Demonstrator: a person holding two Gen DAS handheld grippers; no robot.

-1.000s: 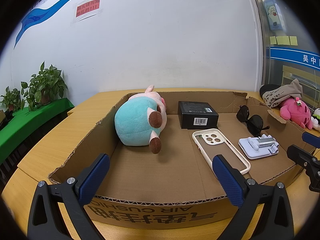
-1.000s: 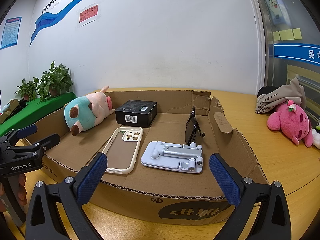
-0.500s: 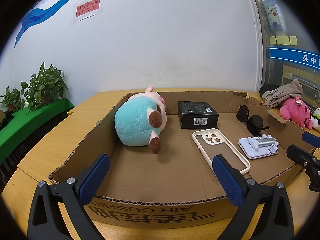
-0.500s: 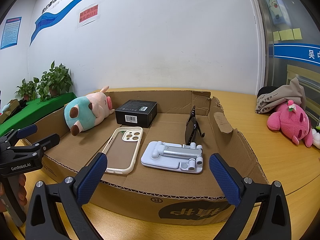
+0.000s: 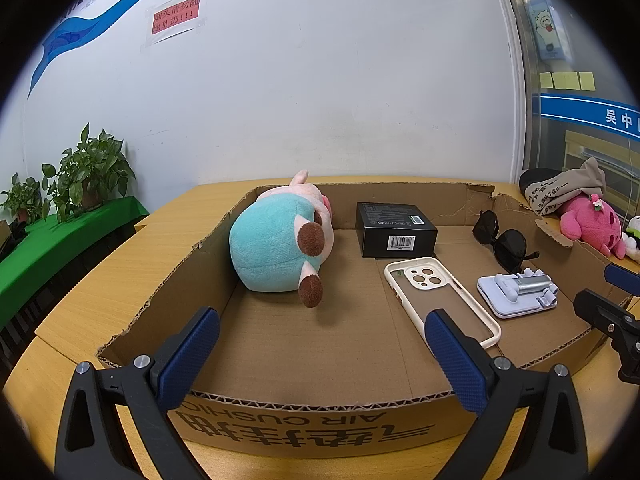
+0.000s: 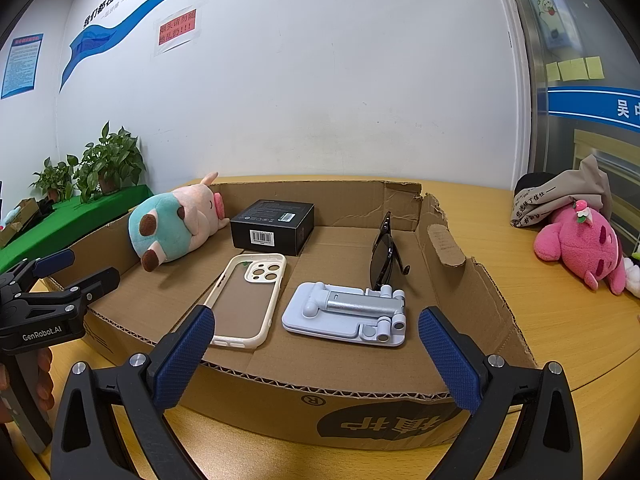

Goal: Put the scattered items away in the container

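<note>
1. Both fingers [image 5: 190, 354] of the left gripper [image 5: 320, 356] stand wide apart and hold nothing, at the near wall of the cardboard box [image 5: 320, 428].
2. Right gripper [image 6: 316, 354] is also spread apart and without load, before the same box.
3. Inside the box lie the plush toy [image 5: 276, 252], black box [image 5: 394, 234], phone case [image 5: 440, 300], sunglasses [image 5: 502, 240] and phone stand [image 5: 516, 292].
4. A pink plush [image 6: 580, 244] lies on the counter [image 6: 560, 320], outside the box.
</note>
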